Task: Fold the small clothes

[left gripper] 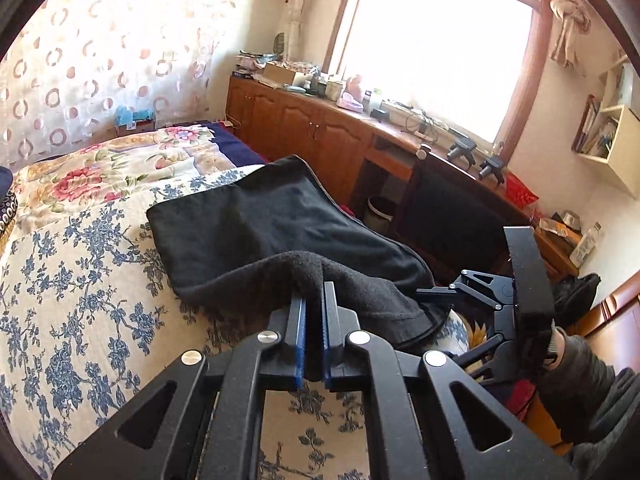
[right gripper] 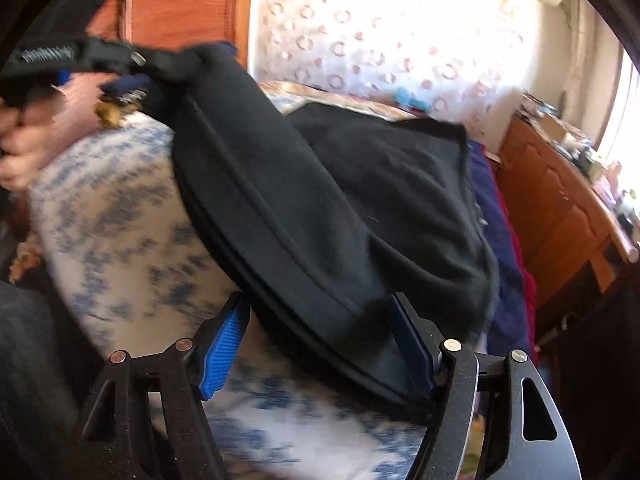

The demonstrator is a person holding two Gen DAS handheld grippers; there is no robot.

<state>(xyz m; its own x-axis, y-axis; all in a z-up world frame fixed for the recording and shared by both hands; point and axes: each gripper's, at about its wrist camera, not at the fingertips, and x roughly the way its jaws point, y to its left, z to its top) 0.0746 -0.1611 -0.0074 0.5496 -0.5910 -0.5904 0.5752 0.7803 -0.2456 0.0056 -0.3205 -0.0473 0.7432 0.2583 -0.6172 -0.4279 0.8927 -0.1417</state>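
On the bed (left gripper: 72, 280), over the blue-flowered cover, a black fleece garment (left gripper: 256, 220) lies partly folded. Left hand-held gripper (left gripper: 314, 292) clamped on the garment's near edge, fabric bunched up between the fingers. Right hand-held gripper (right gripper: 320, 328) spread wide apart, its blue pads (right gripper: 224, 340) either side of the garment's hem, gripping nothing. Wooden cabinets (left gripper: 304, 128) run under the window, cluttered on top.

Sunlit window (left gripper: 436, 52) above wooden cabinets (left gripper: 304, 128)
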